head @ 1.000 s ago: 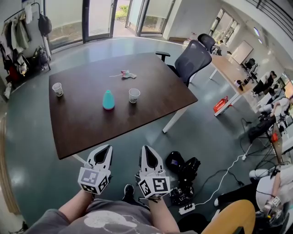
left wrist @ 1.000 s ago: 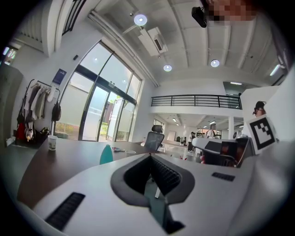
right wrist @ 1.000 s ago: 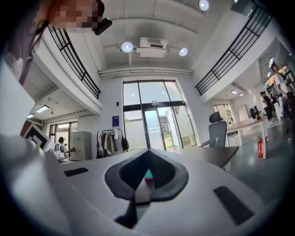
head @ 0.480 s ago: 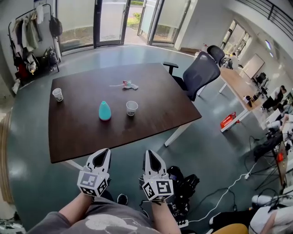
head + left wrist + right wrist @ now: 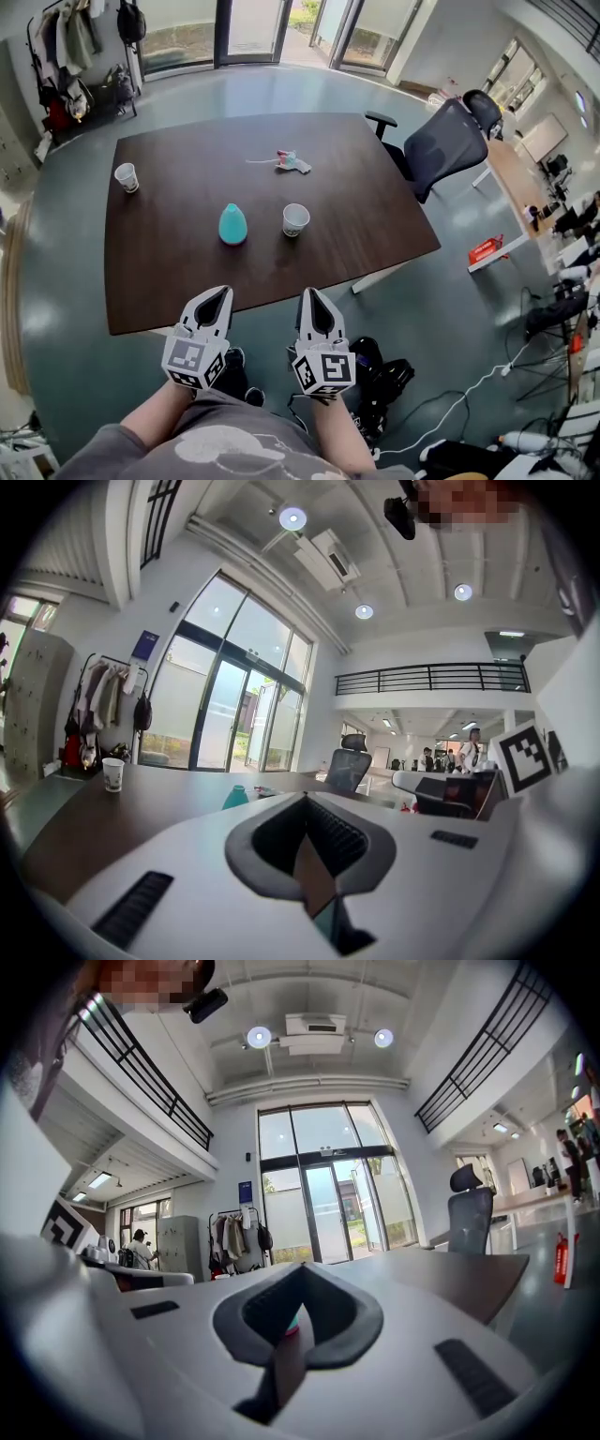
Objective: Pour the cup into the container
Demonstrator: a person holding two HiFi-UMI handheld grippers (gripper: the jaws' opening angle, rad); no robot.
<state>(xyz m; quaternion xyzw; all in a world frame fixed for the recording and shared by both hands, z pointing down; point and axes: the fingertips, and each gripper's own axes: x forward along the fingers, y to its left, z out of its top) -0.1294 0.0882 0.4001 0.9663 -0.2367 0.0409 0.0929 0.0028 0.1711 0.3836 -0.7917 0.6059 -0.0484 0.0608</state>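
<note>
A white paper cup (image 5: 295, 219) stands upright near the middle of the dark brown table (image 5: 375, 216). A teal, egg-shaped container (image 5: 232, 224) stands just to its left. The container also shows small in the left gripper view (image 5: 235, 797). A second paper cup (image 5: 126, 176) stands near the table's far left edge, and it shows in the left gripper view too (image 5: 113, 773). My left gripper (image 5: 217, 296) and right gripper (image 5: 309, 296) hang side by side just short of the table's near edge. Both are shut and hold nothing, well short of the cup and container.
A small light-coloured object with a cord (image 5: 292, 163) lies at the back of the table. A black office chair (image 5: 441, 145) stands at the table's right rear corner. Black bags (image 5: 375, 366) lie on the floor by my right side. A coat rack (image 5: 70, 37) stands far left.
The view has closed in on the table. Both grippers now sit close to its near edge, still shut and side by side. Nothing on the table has moved.
</note>
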